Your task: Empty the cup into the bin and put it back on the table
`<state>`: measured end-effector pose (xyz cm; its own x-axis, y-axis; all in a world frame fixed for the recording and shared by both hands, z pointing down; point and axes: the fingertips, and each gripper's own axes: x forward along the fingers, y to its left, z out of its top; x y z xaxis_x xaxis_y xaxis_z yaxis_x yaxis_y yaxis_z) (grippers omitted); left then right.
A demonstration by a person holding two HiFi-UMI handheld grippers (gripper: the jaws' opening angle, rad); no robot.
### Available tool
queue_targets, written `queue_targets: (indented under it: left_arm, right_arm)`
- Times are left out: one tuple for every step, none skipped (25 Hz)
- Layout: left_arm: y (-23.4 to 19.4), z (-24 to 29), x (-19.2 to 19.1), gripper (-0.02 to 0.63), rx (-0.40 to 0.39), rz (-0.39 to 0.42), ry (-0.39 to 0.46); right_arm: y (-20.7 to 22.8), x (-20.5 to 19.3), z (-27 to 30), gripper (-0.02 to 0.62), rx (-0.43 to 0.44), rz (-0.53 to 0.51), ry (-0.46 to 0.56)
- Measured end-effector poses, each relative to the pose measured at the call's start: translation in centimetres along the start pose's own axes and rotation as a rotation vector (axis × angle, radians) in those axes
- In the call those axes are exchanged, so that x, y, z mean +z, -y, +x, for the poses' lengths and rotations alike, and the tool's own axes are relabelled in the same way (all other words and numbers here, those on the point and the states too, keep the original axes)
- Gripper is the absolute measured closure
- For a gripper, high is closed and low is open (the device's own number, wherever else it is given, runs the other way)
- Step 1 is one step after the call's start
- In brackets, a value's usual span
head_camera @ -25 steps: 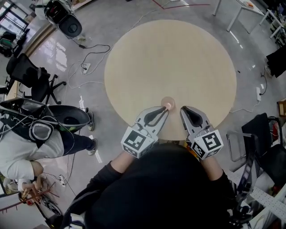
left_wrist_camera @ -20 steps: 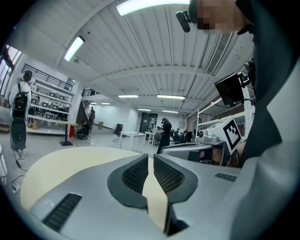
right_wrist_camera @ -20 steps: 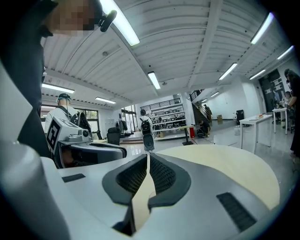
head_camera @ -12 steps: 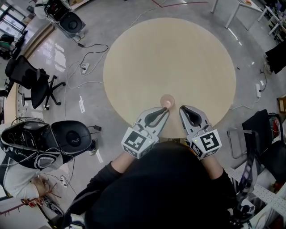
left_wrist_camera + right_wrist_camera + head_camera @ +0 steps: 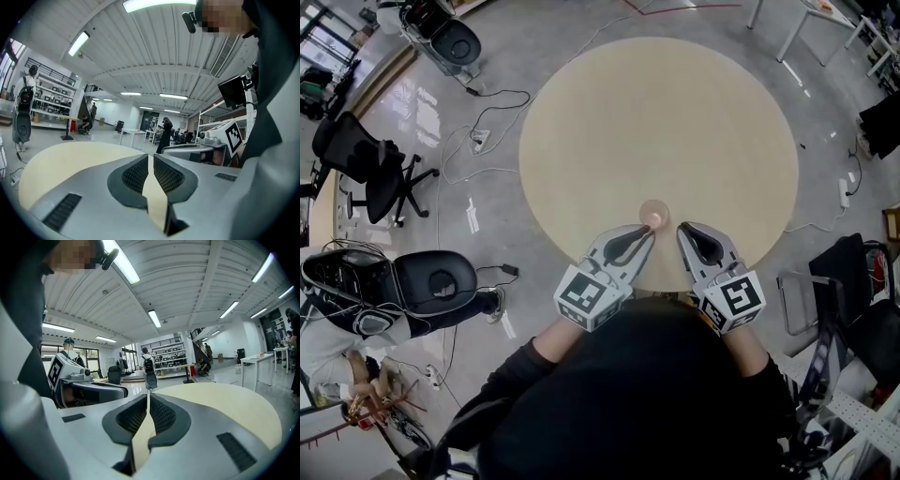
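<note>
Both closed, empty: left gripper [image 5: 649, 231] just beside cup [image 5: 653, 214], right gripper [image 5: 682, 229] near.

Black office chair [image 5: 367, 167], power strip [image 5: 478, 142] and loose cables [image 5: 502, 97] on glossy grey floor [image 5: 830, 122], white desks [image 5: 821, 9] beyond

The head view looks from high up, almost straight down, onto the round table [image 5: 656, 122] and the floor [image 5: 502, 56] around it. The left gripper view sits low, right behind the jaws of the left gripper [image 5: 150, 157], and looks flat across the table top. The right gripper view does the same from the right gripper [image 5: 148, 397]. All three see the table. Each gripper view also sees the other gripper at its side.
</note>
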<state>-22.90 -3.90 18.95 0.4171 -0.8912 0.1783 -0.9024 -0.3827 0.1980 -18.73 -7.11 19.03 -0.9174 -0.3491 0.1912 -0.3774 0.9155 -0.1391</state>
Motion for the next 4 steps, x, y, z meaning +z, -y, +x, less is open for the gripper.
queue_targets:
  left_arm:
    - [-0.03,0.08,-0.03,0.554,0.000,-0.001,-0.001]
    - [-0.12,0.14,-0.04,0.554,0.000,-0.002,-0.002]
    - [-0.24,0.17,-0.04,0.554,0.000,-0.003,-0.004]
    - [-0.37,0.20,-0.05,0.554,0.000,-0.004,-0.005]
  right_arm:
    - [0.07,-0.05,0.01,0.563,0.001,-0.001,-0.002]
    - [0.13,-0.06,0.07,0.563,0.001,-0.002,-0.003]
    - [0.17,-0.05,0.17,0.563,0.002,-0.002,-0.005]
    - [0.21,-0.02,0.29,0.565,0.002,-0.003,-0.006]
